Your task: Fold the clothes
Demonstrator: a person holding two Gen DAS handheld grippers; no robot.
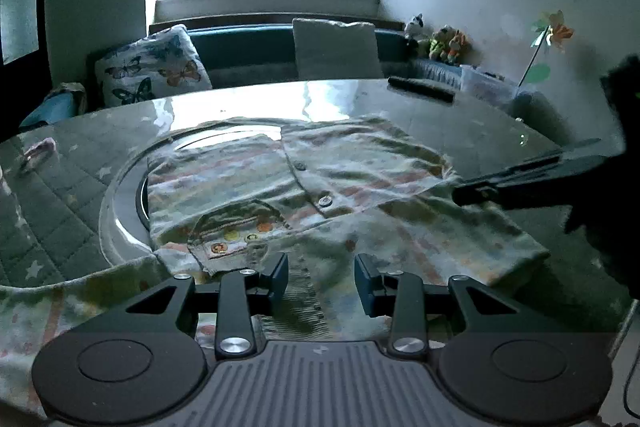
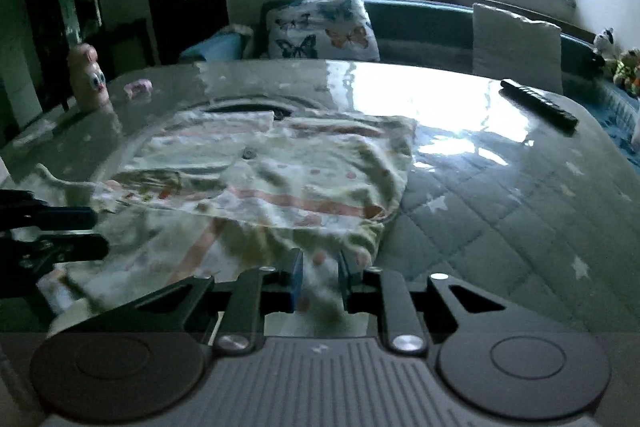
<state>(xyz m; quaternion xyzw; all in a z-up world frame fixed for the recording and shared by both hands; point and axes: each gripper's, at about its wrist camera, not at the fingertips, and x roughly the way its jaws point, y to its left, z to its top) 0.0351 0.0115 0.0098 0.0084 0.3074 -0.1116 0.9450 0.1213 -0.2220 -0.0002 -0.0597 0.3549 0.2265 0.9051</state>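
Shirt (image 1: 320, 195) soft, printed, buttoned, rumpled flat on glossy table (image 1: 460, 119).

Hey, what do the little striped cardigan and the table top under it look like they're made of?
The cardigan looks like soft cotton knit, matte: it wrinkles and drapes limply, with ribbed trim near the buttons. The table top appears to be glass or clear glossy plastic over a quilted star-print cloth: it mirrors the window brightly, and stitching shows beneath.

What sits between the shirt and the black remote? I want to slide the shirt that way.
Nothing: in the right wrist view only bare glossy table separates the shirt from the remote.
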